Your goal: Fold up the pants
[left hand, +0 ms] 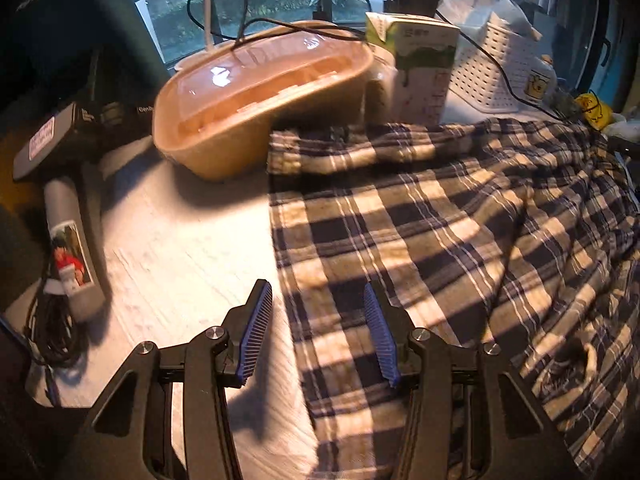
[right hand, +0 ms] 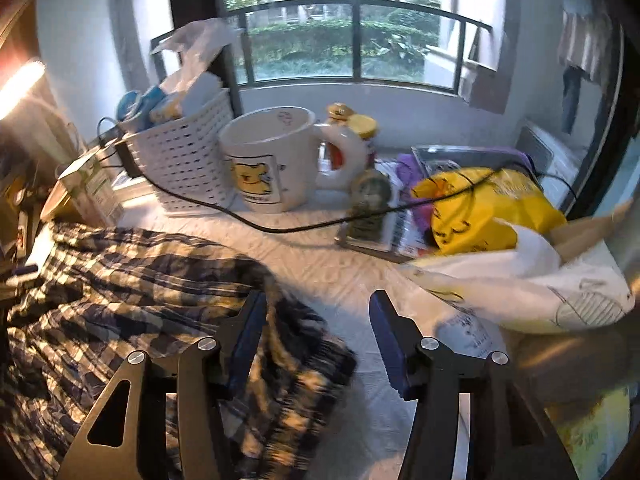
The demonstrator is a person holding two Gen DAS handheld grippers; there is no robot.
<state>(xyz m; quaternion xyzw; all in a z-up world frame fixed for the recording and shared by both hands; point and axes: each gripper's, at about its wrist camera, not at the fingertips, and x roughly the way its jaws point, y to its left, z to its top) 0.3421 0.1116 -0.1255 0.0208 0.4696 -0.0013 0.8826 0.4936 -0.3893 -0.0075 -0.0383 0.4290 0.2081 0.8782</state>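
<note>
Blue, white and tan plaid pants (left hand: 420,232) lie spread on the white table top (left hand: 180,248). Their left edge runs down between the fingers of my left gripper (left hand: 316,286). That gripper hovers open just above the cloth, with the blue pads apart and nothing pinched. In the right wrist view the pants (right hand: 120,280) are rumpled at lower left. A blurred end of them lies under the left finger of my right gripper (right hand: 318,294). The right gripper's jaws stand open, and bare table (right hand: 340,264) shows between them.
A tan lidded container (left hand: 260,92), a carton (left hand: 424,64) and a white perforated basket (left hand: 500,64) stand behind the pants. A black and grey handheld device (left hand: 60,184) lies at the left. A mug (right hand: 272,160), a black cable (right hand: 280,228), a yellow bag (right hand: 488,208) and a white bag (right hand: 520,284) crowd the right.
</note>
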